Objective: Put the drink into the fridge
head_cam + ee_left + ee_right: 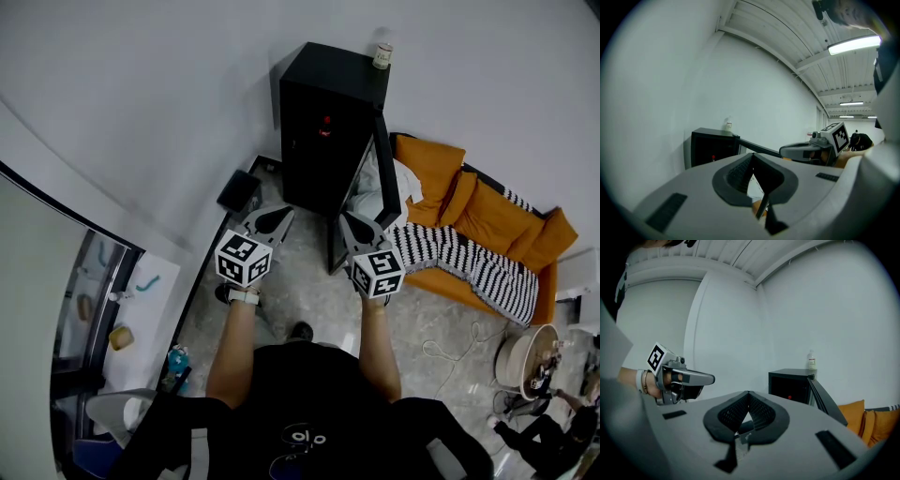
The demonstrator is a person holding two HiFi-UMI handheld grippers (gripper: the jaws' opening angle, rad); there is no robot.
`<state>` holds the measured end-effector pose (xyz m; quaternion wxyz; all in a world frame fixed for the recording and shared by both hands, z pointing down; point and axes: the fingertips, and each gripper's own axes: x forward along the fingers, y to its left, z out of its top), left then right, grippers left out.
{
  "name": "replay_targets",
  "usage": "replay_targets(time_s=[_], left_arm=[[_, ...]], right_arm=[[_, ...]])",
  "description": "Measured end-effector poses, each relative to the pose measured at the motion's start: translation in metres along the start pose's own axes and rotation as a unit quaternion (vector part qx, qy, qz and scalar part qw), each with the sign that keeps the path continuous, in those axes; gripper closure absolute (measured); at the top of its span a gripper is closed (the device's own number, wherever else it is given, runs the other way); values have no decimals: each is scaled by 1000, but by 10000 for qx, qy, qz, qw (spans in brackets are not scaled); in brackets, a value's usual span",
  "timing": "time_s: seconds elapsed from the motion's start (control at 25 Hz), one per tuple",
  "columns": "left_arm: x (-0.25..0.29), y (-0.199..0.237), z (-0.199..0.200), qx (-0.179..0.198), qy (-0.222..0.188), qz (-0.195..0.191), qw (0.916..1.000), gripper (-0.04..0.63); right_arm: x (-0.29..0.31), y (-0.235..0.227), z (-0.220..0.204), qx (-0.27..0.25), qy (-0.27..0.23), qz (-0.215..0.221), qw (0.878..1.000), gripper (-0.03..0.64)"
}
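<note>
The drink, a small clear bottle (382,52) with a label, stands on top of the black fridge (323,112). The fridge door (361,202) hangs open toward the sofa. A small red item (325,127) shows inside the dark cabinet. My left gripper (285,212) and right gripper (346,218) are held side by side in front of the fridge, both shut and empty. In the left gripper view the bottle (728,124) sits above the fridge (710,147), beyond my shut gripper (752,155). The right gripper view shows the bottle (812,360), fridge (790,386) and door (826,401) past my shut gripper (748,393).
An orange sofa (487,220) with a striped blanket (469,258) stands right of the fridge. A black box (240,192) lies on the floor at the fridge's left. A white cable (450,352), a round table (527,361) and a person (548,436) are at the right.
</note>
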<state>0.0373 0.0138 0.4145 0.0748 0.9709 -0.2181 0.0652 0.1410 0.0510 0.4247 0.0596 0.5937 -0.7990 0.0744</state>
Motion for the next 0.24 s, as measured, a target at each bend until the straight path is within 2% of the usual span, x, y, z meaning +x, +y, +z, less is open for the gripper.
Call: replay_targets(time_s=[0.24], left_arm=[[4,1,-2,26,25,71,10000,589]], right_arm=[[1,-4,1,13,-21,11,10000,609]])
